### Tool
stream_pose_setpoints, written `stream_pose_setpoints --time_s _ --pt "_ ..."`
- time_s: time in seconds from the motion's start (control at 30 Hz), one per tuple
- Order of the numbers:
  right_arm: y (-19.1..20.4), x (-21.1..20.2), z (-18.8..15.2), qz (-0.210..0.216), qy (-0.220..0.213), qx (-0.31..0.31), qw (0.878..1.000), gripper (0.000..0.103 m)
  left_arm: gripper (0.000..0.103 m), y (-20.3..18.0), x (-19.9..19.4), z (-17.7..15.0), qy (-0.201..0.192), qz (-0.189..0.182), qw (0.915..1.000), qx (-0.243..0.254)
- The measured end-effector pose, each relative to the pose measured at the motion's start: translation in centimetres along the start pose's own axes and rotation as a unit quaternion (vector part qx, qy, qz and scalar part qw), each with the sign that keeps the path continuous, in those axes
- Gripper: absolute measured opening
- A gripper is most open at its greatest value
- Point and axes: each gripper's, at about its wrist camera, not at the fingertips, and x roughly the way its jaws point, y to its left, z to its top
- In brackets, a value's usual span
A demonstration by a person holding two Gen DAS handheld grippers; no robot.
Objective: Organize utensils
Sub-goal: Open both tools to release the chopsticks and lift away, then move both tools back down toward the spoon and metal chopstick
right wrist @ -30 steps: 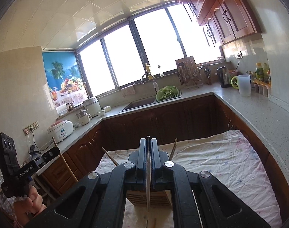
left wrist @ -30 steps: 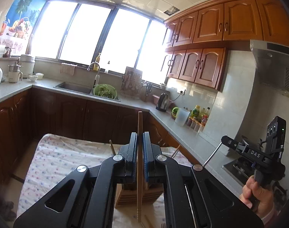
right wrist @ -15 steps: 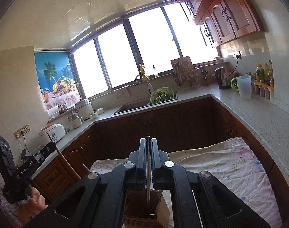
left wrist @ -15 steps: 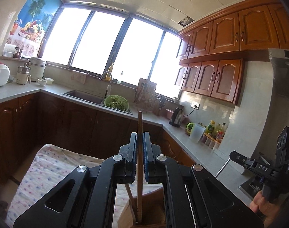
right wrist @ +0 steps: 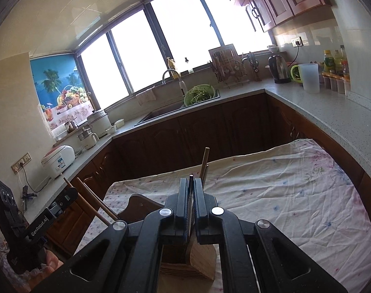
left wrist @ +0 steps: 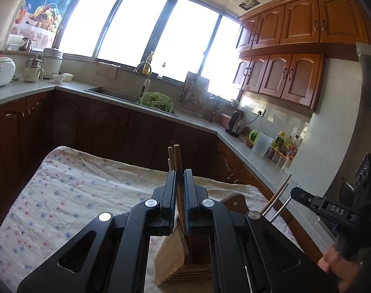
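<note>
Chopstick [left wrist: 178,171] fills our left view: the left claw [left wrist: 180,195] is closed on its shaft, lower end reaching into the wooden holder [left wrist: 178,261] on the cloth-covered tabletop [left wrist: 70,195]. We judge this the insertion step; next we'd loosen the grip and lift straight up. Another chopstick [left wrist: 170,156] stands just beside, so withdrawal could knock it.

In the right view, the right claw [right wrist: 190,195] is clamped on a thin dark-handled utensil [right wrist: 190,190], what kind we cannot tell, its tip over the same holder [right wrist: 200,256]. A standing stick [right wrist: 205,163] and the slanted sticks [right wrist: 97,202] at the left claw crowd the opening.
</note>
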Motion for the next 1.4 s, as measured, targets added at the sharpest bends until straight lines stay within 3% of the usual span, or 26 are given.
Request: stream_pose_setpoints --time_s 0.33,0.5,0.53,0.57,0.6,0.63,0.7,0.77,0.83,0.9,1.4 --pt "-0.4 0.0 0.4 0.001 0.009 0.011 1.0 0.005 0.006 -0.3 0.1 0.1 0.011 0.002 0.9999 0.004" --pt "-0.3 0.0 0.4 0.011 0.011 0.016 1.0 0.013 0.01 -0.2 -0.3 0.4 0.017 -0.006 0.9998 0.003" --pt "-0.3 -0.2 0.5 0.014 0.009 0.017 1.0 0.021 0.013 -0.2 -0.7 0.5 0.015 -0.006 0.9999 0.004" --pt "-0.3 -0.5 0.5 0.018 0.005 0.017 1.0 0.036 0.024 -0.2 -1.1 0.5 0.012 -0.002 0.9999 0.006" --pt "-0.3 -0.9 0.6 0.021 -0.001 0.018 1.0 0.046 0.04 -0.3 -1.6 0.6 0.007 0.002 0.9999 0.007" --pt "-0.1 -1.3 0.6 0.025 -0.009 0.019 0.999 0.058 0.046 -0.2 -2.2 0.7 -0.001 0.004 1.0 0.007" --pt "-0.1 -2.1 0.7 0.029 -0.019 0.02 0.999 0.064 0.059 -0.1 -3.2 0.7 -0.006 0.008 0.9999 0.002" --pt "-0.1 -2.9 0.6 0.034 -0.025 0.023 0.999 0.083 0.07 0.1 -4.0 0.7 -0.004 0.01 0.9999 -0.004" --pt "-0.1 -3.7 0.4 0.038 -0.032 0.021 0.999 0.095 0.072 0.2 -4.9 0.4 -0.002 0.01 0.9999 -0.006" --pt "0.0 -4.6 0.1 0.036 -0.037 0.015 0.999 0.097 0.081 0.3 -5.7 0.1 0.005 0.017 0.9998 -0.006" --pt "-1.1 -11.5 -5.1 0.015 -0.025 0.019 0.999 0.098 0.084 0.1 -10.4 -5.0 0.082 0.033 0.9959 -0.018"
